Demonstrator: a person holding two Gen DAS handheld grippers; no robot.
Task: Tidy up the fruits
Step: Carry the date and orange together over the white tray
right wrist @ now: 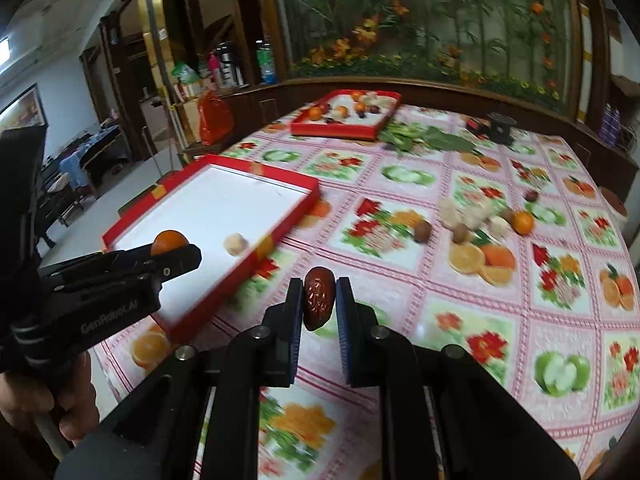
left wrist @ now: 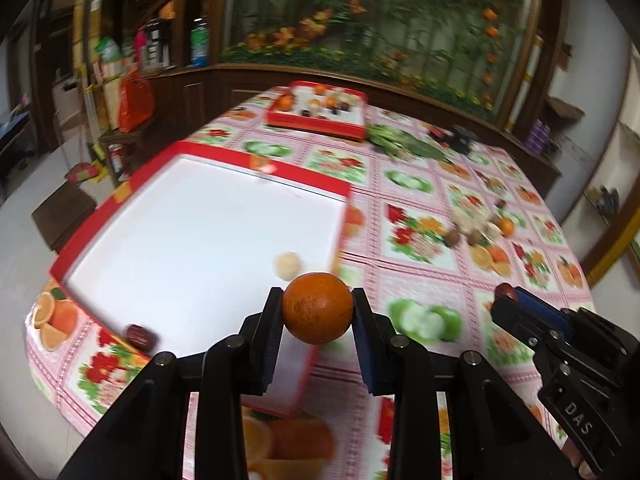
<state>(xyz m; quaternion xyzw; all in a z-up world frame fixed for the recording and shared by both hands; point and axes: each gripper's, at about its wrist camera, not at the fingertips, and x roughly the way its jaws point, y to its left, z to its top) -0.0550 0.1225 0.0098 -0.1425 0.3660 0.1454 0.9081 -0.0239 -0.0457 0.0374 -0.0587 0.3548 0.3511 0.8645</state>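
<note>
Two grips: left gripper fingers clamp orange; right gripper fingers pinch upright date.

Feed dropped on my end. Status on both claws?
Left claw shut on orange, over near tray. Right claw shut on red date, above tablecloth. Nothing blocking.

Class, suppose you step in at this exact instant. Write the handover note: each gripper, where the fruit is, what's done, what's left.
Left gripper: shut on an orange, held over the near red tray.
Right gripper: shut on a red date, above the tablecloth beside that tray.
Done: a pale round fruit and another date lie in the near tray. The far red tray holds several fruits.
Left: release both held fruits, then clear the loose pile on the cloth.
</note>
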